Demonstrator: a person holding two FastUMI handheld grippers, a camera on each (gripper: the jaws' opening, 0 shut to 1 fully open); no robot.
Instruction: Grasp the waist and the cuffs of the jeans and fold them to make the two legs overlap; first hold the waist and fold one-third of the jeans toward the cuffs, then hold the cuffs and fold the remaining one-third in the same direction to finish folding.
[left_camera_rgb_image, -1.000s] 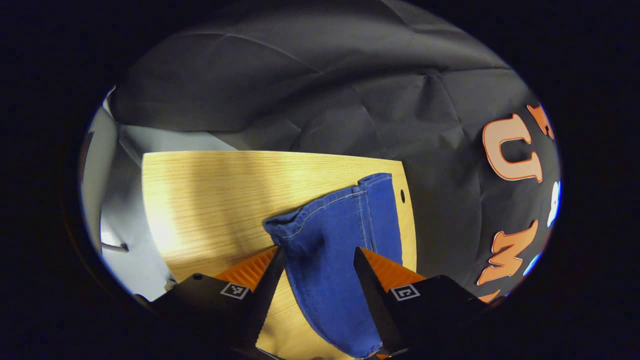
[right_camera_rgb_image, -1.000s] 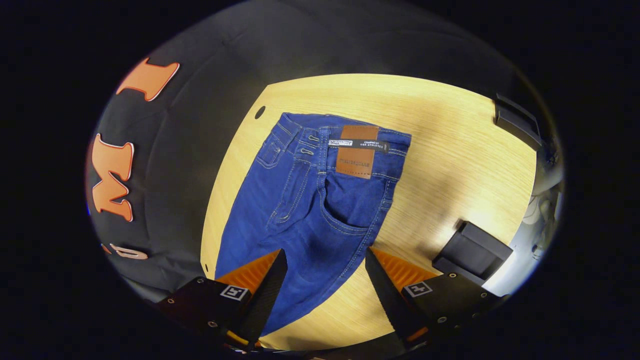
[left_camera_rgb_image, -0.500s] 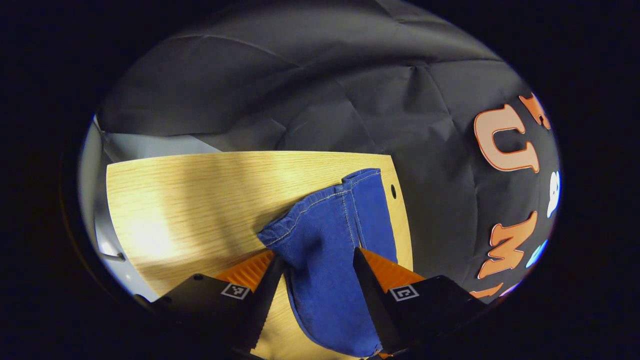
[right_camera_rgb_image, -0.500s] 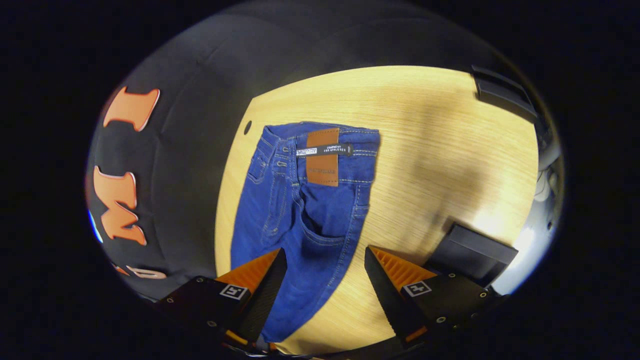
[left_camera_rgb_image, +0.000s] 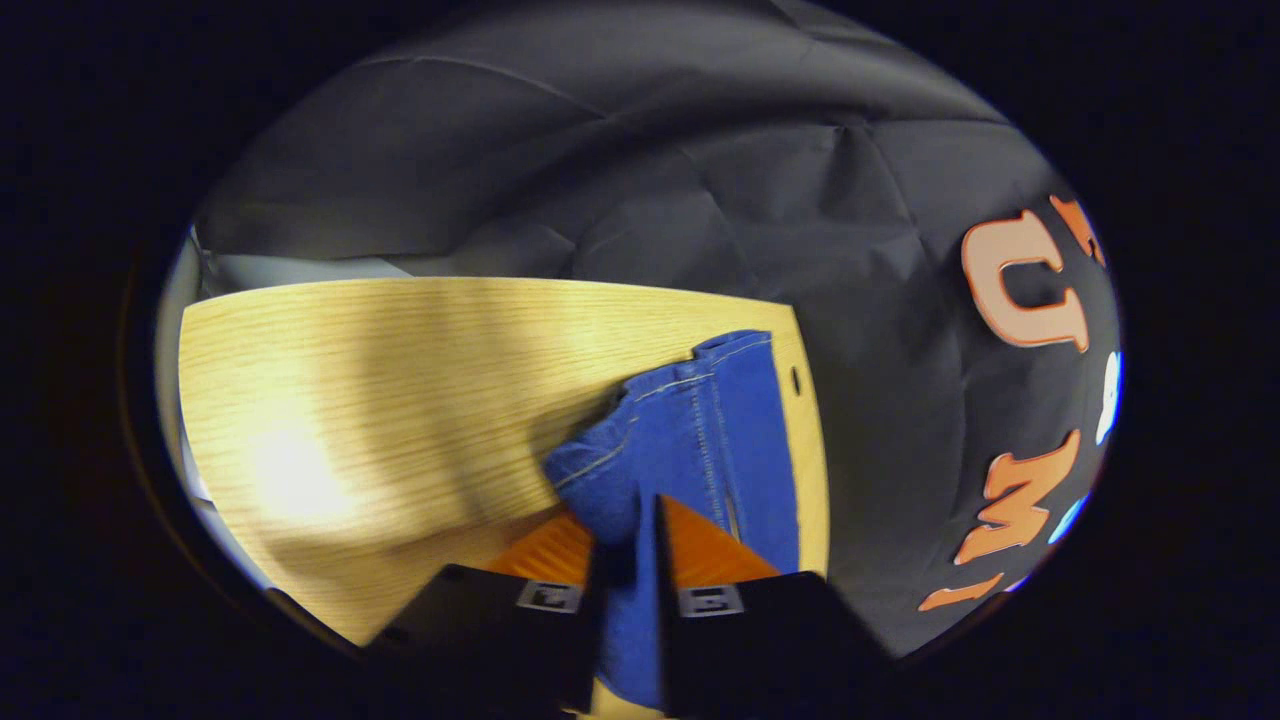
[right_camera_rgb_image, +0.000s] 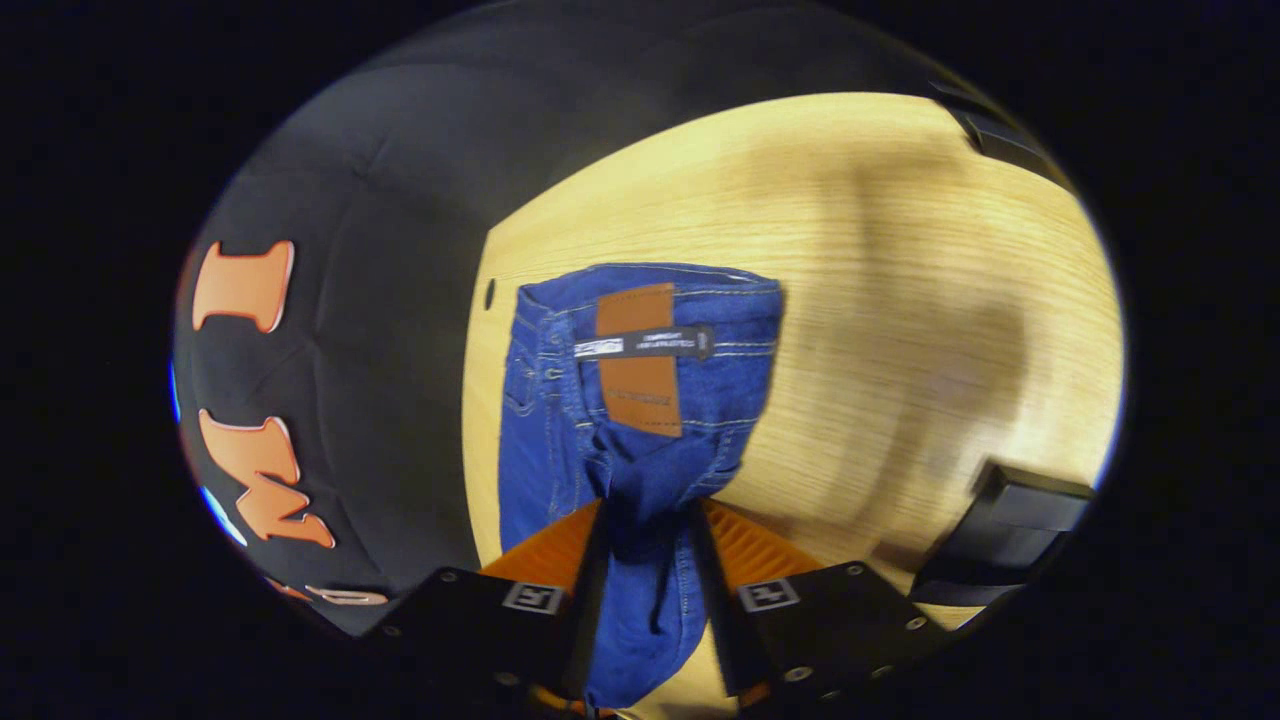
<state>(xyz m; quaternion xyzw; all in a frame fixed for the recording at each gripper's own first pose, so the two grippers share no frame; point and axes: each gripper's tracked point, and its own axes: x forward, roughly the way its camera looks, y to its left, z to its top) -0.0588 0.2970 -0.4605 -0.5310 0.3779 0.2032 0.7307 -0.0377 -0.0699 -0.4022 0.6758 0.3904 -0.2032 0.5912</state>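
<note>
Blue denim jeans (right_camera_rgb_image: 640, 400) lie on the pale wooden table (right_camera_rgb_image: 900, 250) beside the booth's black cloth wall (left_camera_rgb_image: 600, 150). My left gripper (left_camera_rgb_image: 627, 560) has its fingers pinched on the bunched cuff end (left_camera_rgb_image: 690, 420) — fabric squeezed between them. My right gripper (right_camera_rgb_image: 645, 560) pinches the denim just below the brown leather waist patch (right_camera_rgb_image: 640, 365) — a black block (right_camera_rgb_image: 1010, 530) sits nearby.

Left gripper (left_camera_rgb_image: 628, 560), right gripper (right_camera_rgb_image: 645, 560) — jaws pinched (nearly closed).
</note>
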